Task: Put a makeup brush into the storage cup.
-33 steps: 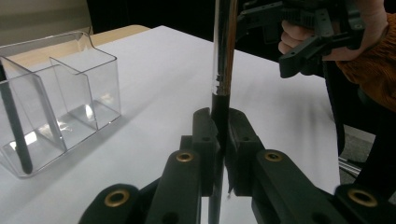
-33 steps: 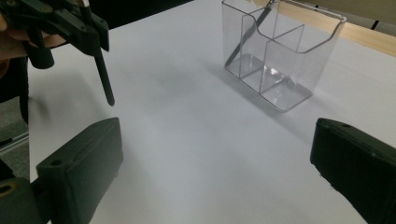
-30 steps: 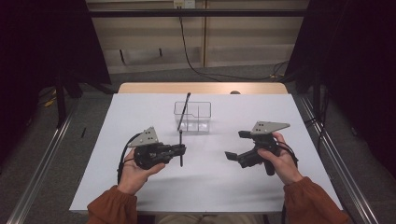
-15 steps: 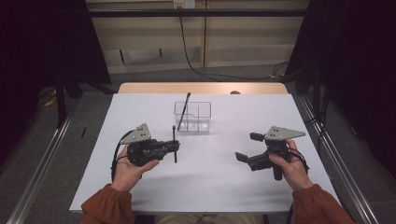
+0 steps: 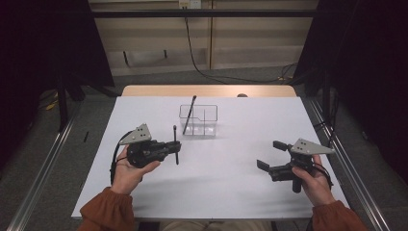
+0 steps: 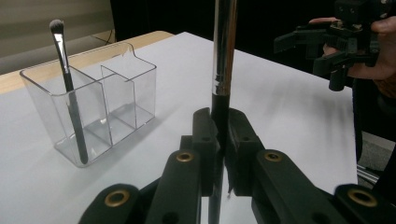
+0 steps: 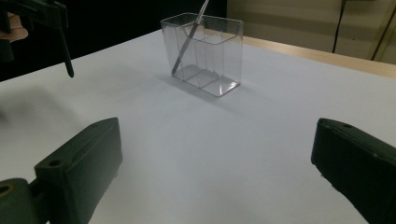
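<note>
nearest, at the bottom of the high view, two hands in rust-orange sleeves each hold a gripper over the white counter [image 5: 226, 178]. at lower left of that view the left gripper [image 5: 176, 146] has its jaws pressed together on a slim makeup brush [image 5: 175, 144], which stands upright between them; in the left gripper view the brush's dark handle sits in the pinch at the centre of the frame and its shiny metal ferrule [image 6: 224, 46] rises out of the top edge, so the bristle end is out of sight. at lower right of the high view the right gripper [image 5: 272, 155] holds nothing, its jaws spread wide, as the right gripper view shows with bare counter between them. farther off, in the upper middle of the high view, stands a clear divided organizer [image 5: 198, 120], and a second brush [image 5: 189, 114] leans in its left compartment, bristles up. the held brush looks light, thin and stiff, and its polished ferrule is probably slick, so the matte handle below it is the better place to take hold, as the jaws now do; gripped near one end it could pivot or slip if squeezed loosely. the organizer seems light and hard-walled, likely to skid or tip if the brush knocks its rim.
</note>
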`<state>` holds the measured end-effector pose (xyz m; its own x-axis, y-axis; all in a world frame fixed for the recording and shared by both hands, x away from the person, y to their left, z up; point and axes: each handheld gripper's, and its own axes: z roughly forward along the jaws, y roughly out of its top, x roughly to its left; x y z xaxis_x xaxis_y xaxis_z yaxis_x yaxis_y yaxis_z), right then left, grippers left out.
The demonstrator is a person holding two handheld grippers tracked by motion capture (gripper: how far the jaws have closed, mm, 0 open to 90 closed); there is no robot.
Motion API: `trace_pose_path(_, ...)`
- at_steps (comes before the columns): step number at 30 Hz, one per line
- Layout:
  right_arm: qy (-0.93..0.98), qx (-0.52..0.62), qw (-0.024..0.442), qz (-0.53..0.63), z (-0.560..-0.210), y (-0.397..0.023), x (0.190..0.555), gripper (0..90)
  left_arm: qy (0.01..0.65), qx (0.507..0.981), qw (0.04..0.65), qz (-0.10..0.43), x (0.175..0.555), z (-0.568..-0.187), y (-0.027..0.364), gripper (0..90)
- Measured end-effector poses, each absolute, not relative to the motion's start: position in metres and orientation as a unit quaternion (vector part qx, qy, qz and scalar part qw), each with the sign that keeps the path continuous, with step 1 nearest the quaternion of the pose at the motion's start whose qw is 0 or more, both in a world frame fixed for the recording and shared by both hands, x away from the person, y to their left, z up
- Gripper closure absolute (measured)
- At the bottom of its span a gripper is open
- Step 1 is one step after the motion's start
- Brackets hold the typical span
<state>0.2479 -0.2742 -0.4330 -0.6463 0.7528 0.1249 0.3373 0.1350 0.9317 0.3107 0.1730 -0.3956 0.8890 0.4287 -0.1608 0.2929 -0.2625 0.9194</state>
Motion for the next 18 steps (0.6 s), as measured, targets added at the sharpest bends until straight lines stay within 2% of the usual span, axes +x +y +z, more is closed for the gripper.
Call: trace_pose_path(18,0.691,0.402,0.252,0.545,-0.449,-0.303,0.224,0.0,0.241,0.787,0.564,0.071,0.320,-0.390,0.182,84.0)
